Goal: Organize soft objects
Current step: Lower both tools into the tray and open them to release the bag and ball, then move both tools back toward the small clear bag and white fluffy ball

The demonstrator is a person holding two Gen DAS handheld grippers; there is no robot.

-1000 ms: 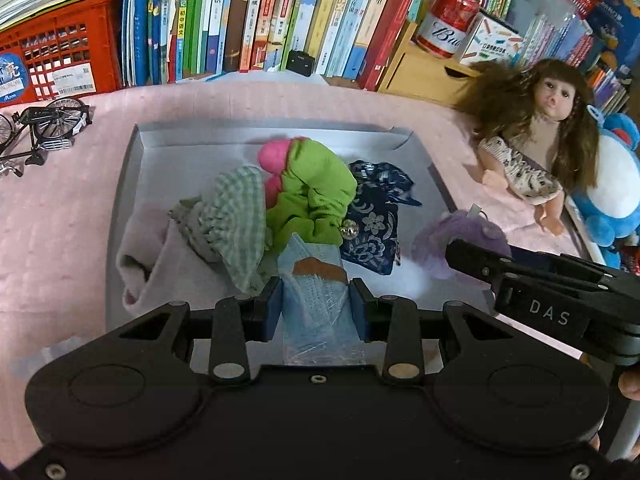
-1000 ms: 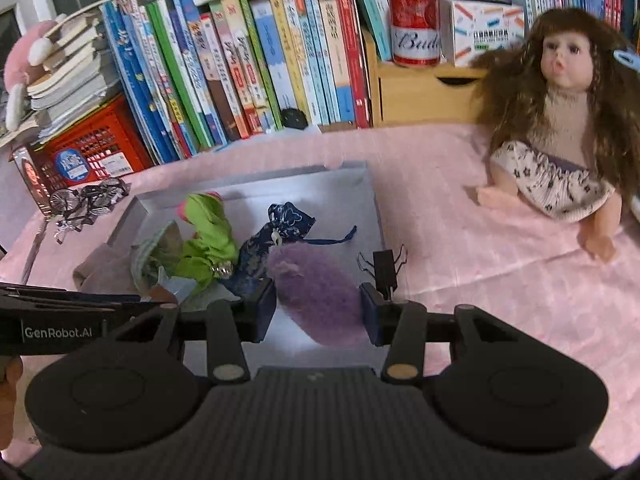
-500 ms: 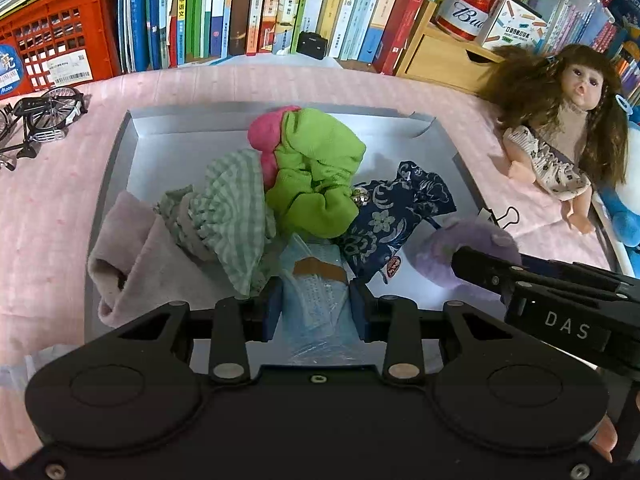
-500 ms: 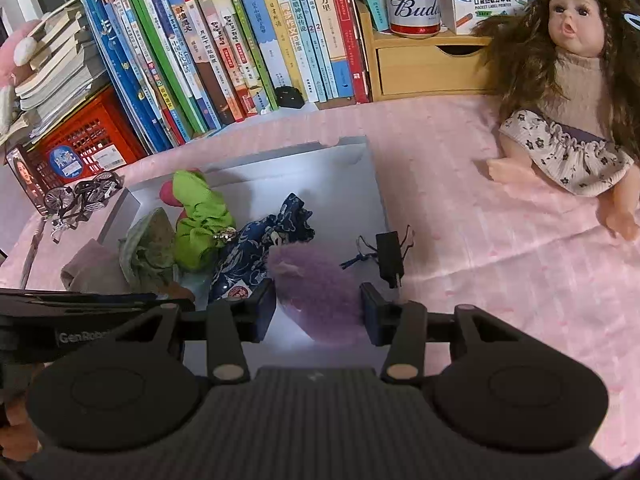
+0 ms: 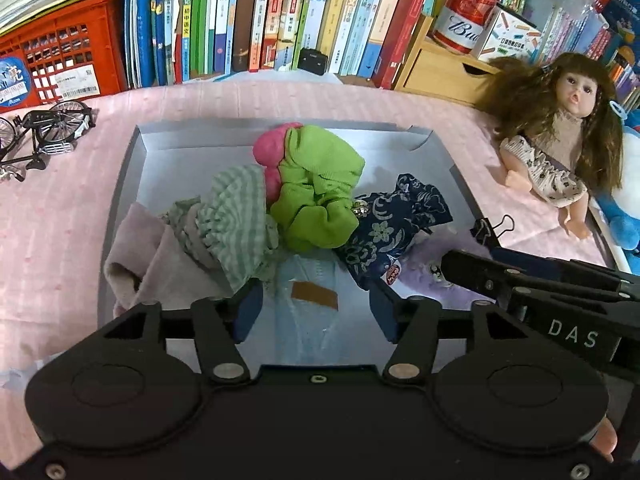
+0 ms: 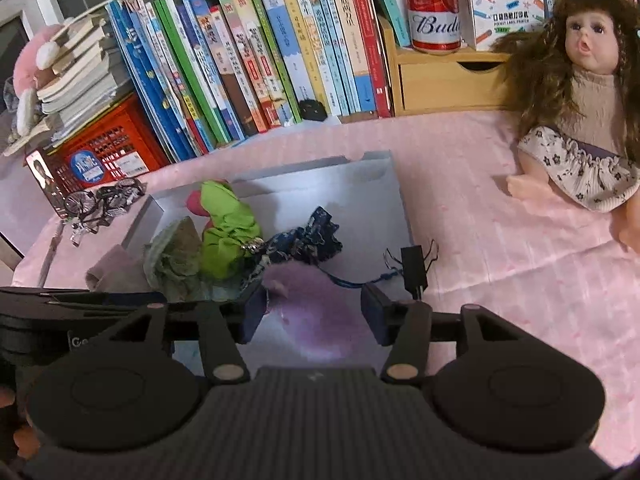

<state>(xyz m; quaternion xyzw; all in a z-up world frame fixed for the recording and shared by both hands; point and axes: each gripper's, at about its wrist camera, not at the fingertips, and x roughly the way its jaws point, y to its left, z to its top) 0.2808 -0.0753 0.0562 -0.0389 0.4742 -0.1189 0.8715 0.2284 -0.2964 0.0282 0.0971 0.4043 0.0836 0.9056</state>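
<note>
A grey tray (image 5: pixel 120 184) on the pink cloth holds soft things: a mauve cloth (image 5: pixel 136 256), a green checked cloth (image 5: pixel 232 216), a lime-green and pink scrunchie (image 5: pixel 316 188), a dark blue floral pouch (image 5: pixel 392 216), a light blue denim piece (image 5: pixel 308 320) and a purple fluffy item (image 6: pixel 320 304). My left gripper (image 5: pixel 316 308) is open, its jaws either side of the denim piece lying in the tray. My right gripper (image 6: pixel 314 312) is open over the purple item, which lies in the tray (image 6: pixel 376 184).
A black binder clip (image 6: pixel 414 266) lies at the tray's right edge. A doll (image 6: pixel 580 120) sits to the right, a blue plush (image 5: pixel 624 216) beyond it. Books (image 5: pixel 280 16), a red crate (image 5: pixel 60 60), a wooden drawer (image 6: pixel 448 80) with a can stand behind. A toy bicycle (image 5: pixel 44 132) lies left.
Both grippers have opened. The left let go of the denim piece and the right let go of the purple item; both now lie in the tray.
</note>
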